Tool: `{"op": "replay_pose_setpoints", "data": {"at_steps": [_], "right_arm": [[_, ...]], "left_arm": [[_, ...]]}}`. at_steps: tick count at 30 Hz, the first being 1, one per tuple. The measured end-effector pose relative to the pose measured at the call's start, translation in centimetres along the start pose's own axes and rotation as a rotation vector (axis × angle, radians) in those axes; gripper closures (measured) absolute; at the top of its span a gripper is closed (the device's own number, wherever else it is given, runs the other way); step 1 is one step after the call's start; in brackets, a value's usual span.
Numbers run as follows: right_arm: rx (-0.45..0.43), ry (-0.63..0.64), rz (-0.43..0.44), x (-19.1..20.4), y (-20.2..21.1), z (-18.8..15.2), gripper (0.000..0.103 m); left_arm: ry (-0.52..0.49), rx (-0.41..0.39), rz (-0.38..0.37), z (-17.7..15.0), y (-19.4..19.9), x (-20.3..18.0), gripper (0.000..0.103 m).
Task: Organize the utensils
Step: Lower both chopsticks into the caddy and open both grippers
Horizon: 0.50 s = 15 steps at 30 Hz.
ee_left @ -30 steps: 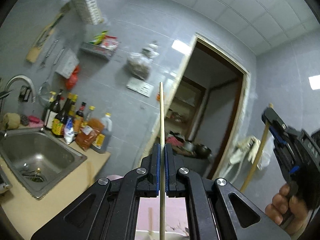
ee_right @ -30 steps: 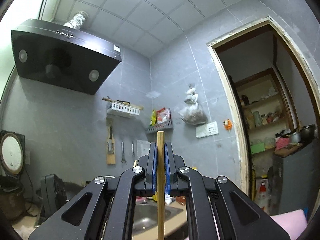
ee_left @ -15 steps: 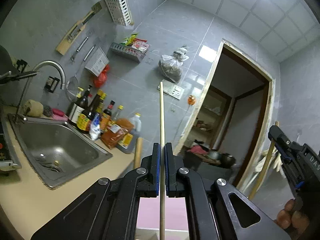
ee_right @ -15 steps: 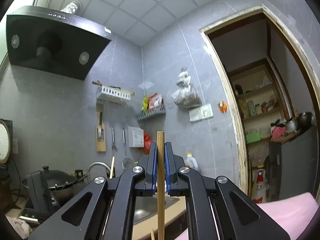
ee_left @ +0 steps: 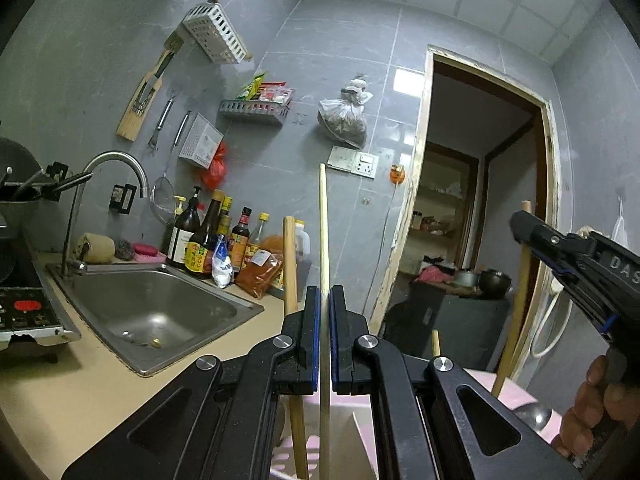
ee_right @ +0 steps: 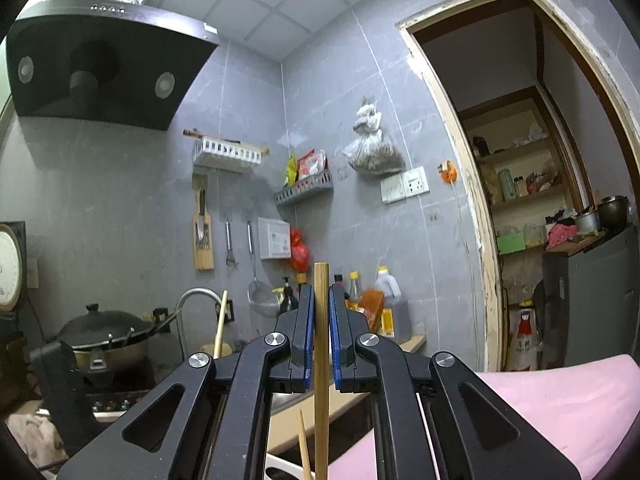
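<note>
We hold 2 tongs, each pinched tight on 1 stick. Left gripper (ee_left: 324, 300): jaws closed on a thin pale chopstick (ee_left: 323, 224), upright, most of its length standing above the pads. Right gripper (ee_right: 321, 300): jaws closed on a thicker wooden stick (ee_right: 321, 288), gripped close under its top end, the rest hanging below.

Both sticks run vertical along the fingers. We judge this is so each can drop end-first into a holder rather than be laid flat.

Below the left jaws a white slotted holder (ee_left: 352, 428) shows, partly hidden by the linkage. 1 wooden handle (ee_left: 290, 264) already stands just beside the held chopstick, apparently in that holder; a short stick tip (ee_left: 435, 340) pokes up to the right. A pink surface (ee_right: 560, 400) lies under it.

In the left view the right gripper (ee_left: 520, 220) hovers to the side, well apart, its stick slanting down toward the pink area.

Outward: sink (ee_left: 152, 312), faucet (ee_left: 116, 168), sauce bottles (ee_left: 208, 240) on the beige counter (ee_left: 60, 392). None of these is touched.
</note>
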State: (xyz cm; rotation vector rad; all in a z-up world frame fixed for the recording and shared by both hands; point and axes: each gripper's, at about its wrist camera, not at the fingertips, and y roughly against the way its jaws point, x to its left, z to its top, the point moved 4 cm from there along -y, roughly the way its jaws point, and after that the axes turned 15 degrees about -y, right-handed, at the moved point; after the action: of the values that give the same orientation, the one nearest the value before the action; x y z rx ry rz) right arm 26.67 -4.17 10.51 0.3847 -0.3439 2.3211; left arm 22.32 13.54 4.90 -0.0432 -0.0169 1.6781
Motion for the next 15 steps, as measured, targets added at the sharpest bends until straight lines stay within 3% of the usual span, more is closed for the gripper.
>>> {"op": "replay_pose_setpoints", "data": {"at_steps": [15], "right_arm": [[0.08, -0.017, -0.018, -0.8, -1.0, -2.2, 0.097]], "left_arm": [[-0.042, 0.074, -0.024, -1.8, 0.6, -1.2, 0.1]]}}
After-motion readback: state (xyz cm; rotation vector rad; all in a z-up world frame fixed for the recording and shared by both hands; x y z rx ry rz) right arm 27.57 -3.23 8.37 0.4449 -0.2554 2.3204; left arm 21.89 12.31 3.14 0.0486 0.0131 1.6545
